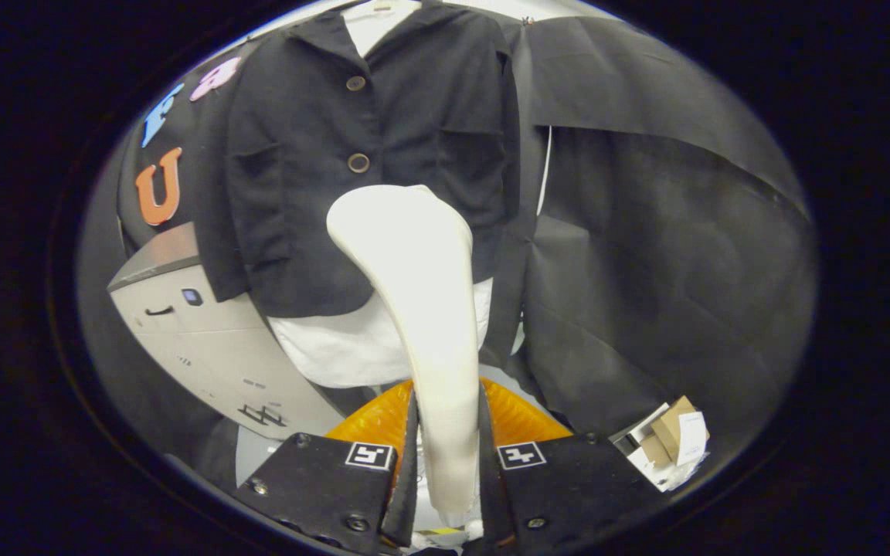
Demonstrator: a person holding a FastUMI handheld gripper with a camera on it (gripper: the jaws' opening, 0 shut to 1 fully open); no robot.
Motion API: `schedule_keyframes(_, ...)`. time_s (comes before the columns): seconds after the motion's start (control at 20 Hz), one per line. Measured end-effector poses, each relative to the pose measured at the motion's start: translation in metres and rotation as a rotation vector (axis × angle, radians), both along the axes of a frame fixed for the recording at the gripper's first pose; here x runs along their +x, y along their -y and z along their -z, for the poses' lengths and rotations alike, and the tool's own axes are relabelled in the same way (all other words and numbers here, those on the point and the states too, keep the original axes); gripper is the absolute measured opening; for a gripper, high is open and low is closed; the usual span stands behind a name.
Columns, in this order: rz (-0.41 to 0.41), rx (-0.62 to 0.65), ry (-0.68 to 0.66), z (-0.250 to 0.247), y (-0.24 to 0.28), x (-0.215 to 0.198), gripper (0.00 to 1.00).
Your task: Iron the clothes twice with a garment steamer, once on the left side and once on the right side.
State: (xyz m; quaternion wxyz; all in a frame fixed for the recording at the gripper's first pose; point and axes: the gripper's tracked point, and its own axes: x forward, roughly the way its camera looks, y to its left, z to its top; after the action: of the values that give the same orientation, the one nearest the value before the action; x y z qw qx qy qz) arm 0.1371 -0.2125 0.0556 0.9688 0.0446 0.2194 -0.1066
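Hanging upright ahead of us, dark buttoned jacket (371,154) over white garment (352,347), our gripper (449,452) clamped on cream garment steamer (414,286) handle, both fingers pressing.

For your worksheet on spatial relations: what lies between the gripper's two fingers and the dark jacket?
In the gripper view, the cream garment steamer fills that stretch: its handle is clamped between the gripper's fingers and its head rises in front of the hanging dark jacket.
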Motion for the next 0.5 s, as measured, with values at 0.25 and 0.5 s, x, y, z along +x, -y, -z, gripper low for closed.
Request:
schedule_keyframes(0.25,-0.103,0.016,0.088,-0.030,-0.013,-0.057,0.36)
schedule_keyframes(0.5,-0.209,0.035,0.145,-0.048,-0.021,-0.115,0.36)
